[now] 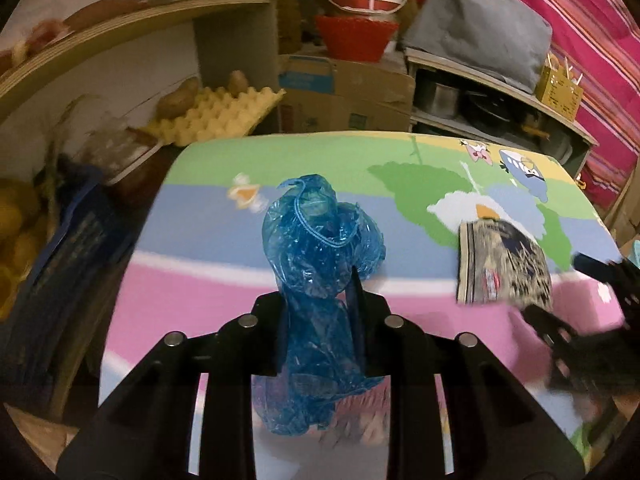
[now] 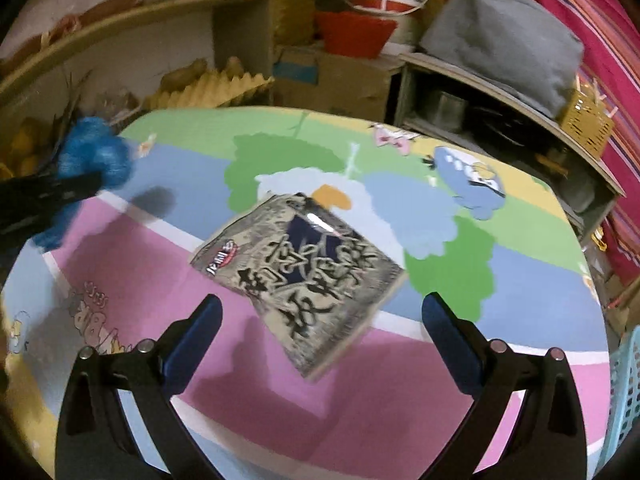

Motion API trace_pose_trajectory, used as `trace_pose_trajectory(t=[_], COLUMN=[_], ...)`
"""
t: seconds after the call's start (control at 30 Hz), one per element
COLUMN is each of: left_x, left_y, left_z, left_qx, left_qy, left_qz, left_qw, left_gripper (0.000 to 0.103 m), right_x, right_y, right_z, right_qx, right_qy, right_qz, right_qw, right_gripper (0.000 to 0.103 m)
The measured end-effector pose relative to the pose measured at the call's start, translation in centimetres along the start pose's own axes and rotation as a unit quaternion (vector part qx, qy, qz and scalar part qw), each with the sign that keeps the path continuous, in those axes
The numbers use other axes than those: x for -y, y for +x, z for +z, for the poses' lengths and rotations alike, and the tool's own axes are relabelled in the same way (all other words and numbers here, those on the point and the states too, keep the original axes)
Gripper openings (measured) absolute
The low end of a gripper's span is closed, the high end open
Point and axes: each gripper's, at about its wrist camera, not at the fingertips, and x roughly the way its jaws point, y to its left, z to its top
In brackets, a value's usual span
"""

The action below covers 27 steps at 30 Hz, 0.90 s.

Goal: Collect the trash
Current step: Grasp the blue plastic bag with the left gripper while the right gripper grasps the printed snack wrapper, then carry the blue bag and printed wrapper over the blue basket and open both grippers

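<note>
While the left claw (image 1: 320, 300) stands clamped on a crumpled blue plastic bag (image 1: 320, 240), lifted above the cartoon-printed pink, blue and green tabletop (image 1: 192, 288), the right claw (image 2: 320, 336) hangs with its fingers wide apart just short of a flat beige snack packet with black lettering (image 2: 300, 272). That packet lies on the tabletop, at about 3 o'clock from the bag in the left wrist view. At 4 o'clock of the right view, a pale blue plastic basket (image 2: 624, 392) shows beside the tabletop's edge.
</note>
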Motion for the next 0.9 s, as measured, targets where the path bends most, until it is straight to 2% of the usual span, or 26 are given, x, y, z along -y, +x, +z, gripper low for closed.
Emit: trace_pose_trajectory(t=[0.17,0.2,0.23,0.3,0.37,0.4,0.53,0.77,0.9], left_x=[-1.4,-1.6,-1.7,-1.9,-1.8,-1.8,-1.5,0.8,3.1], left_y=[-2.1,-2.3,-2.5,-2.7,-2.8,-2.9,-3.3,-4.1,-4.3], left_z=[-1.8,-2.1,-2.4,-2.8,-3.0,-2.9,-2.9,-2.5,-2.3], left_qx=[0.007,0.007,0.006,0.005,0.005,0.006,0.011,0.025,0.029], left_qy=[-0.008,-0.009,-0.012,-0.014,-0.012,-0.013,-0.023,-0.017,-0.015], left_qz=[0.016,0.014,0.01,0.011,0.016,0.018,0.019,0.019,0.008], left_qw=[0.9998,0.9998,0.9999,0.9998,0.9998,0.9997,0.9995,0.9994,0.9994], left_gripper=[0.024,0.024,0.024,0.024,0.024,0.024,0.024,0.024,0.024], right_x=[0.1,0.3,0.5,0.6,0.5,0.4,0.6,4.2,8.1], right_y=[2.1,2.3,2.3,2.2,2.1,2.0,1.5,-0.9,-3.4], right_z=[0.2,0.3,0.3,0.3,0.2,0.2,0.0,-0.8,-1.7], right_qx=[-0.018,-0.024,-0.021,-0.019,-0.015,-0.012,-0.01,0.006,0.021], right_qy=[-0.001,0.002,0.005,0.004,0.001,-0.004,-0.013,0.014,0.037], right_qz=[0.005,0.02,0.028,0.035,0.035,0.038,0.037,0.029,0.012], right_qw=[1.0,1.0,0.999,0.999,0.999,0.999,0.999,0.999,0.999], right_gripper=[0.095,0.088,0.076,0.073,0.066,0.059,0.048,0.043,0.043])
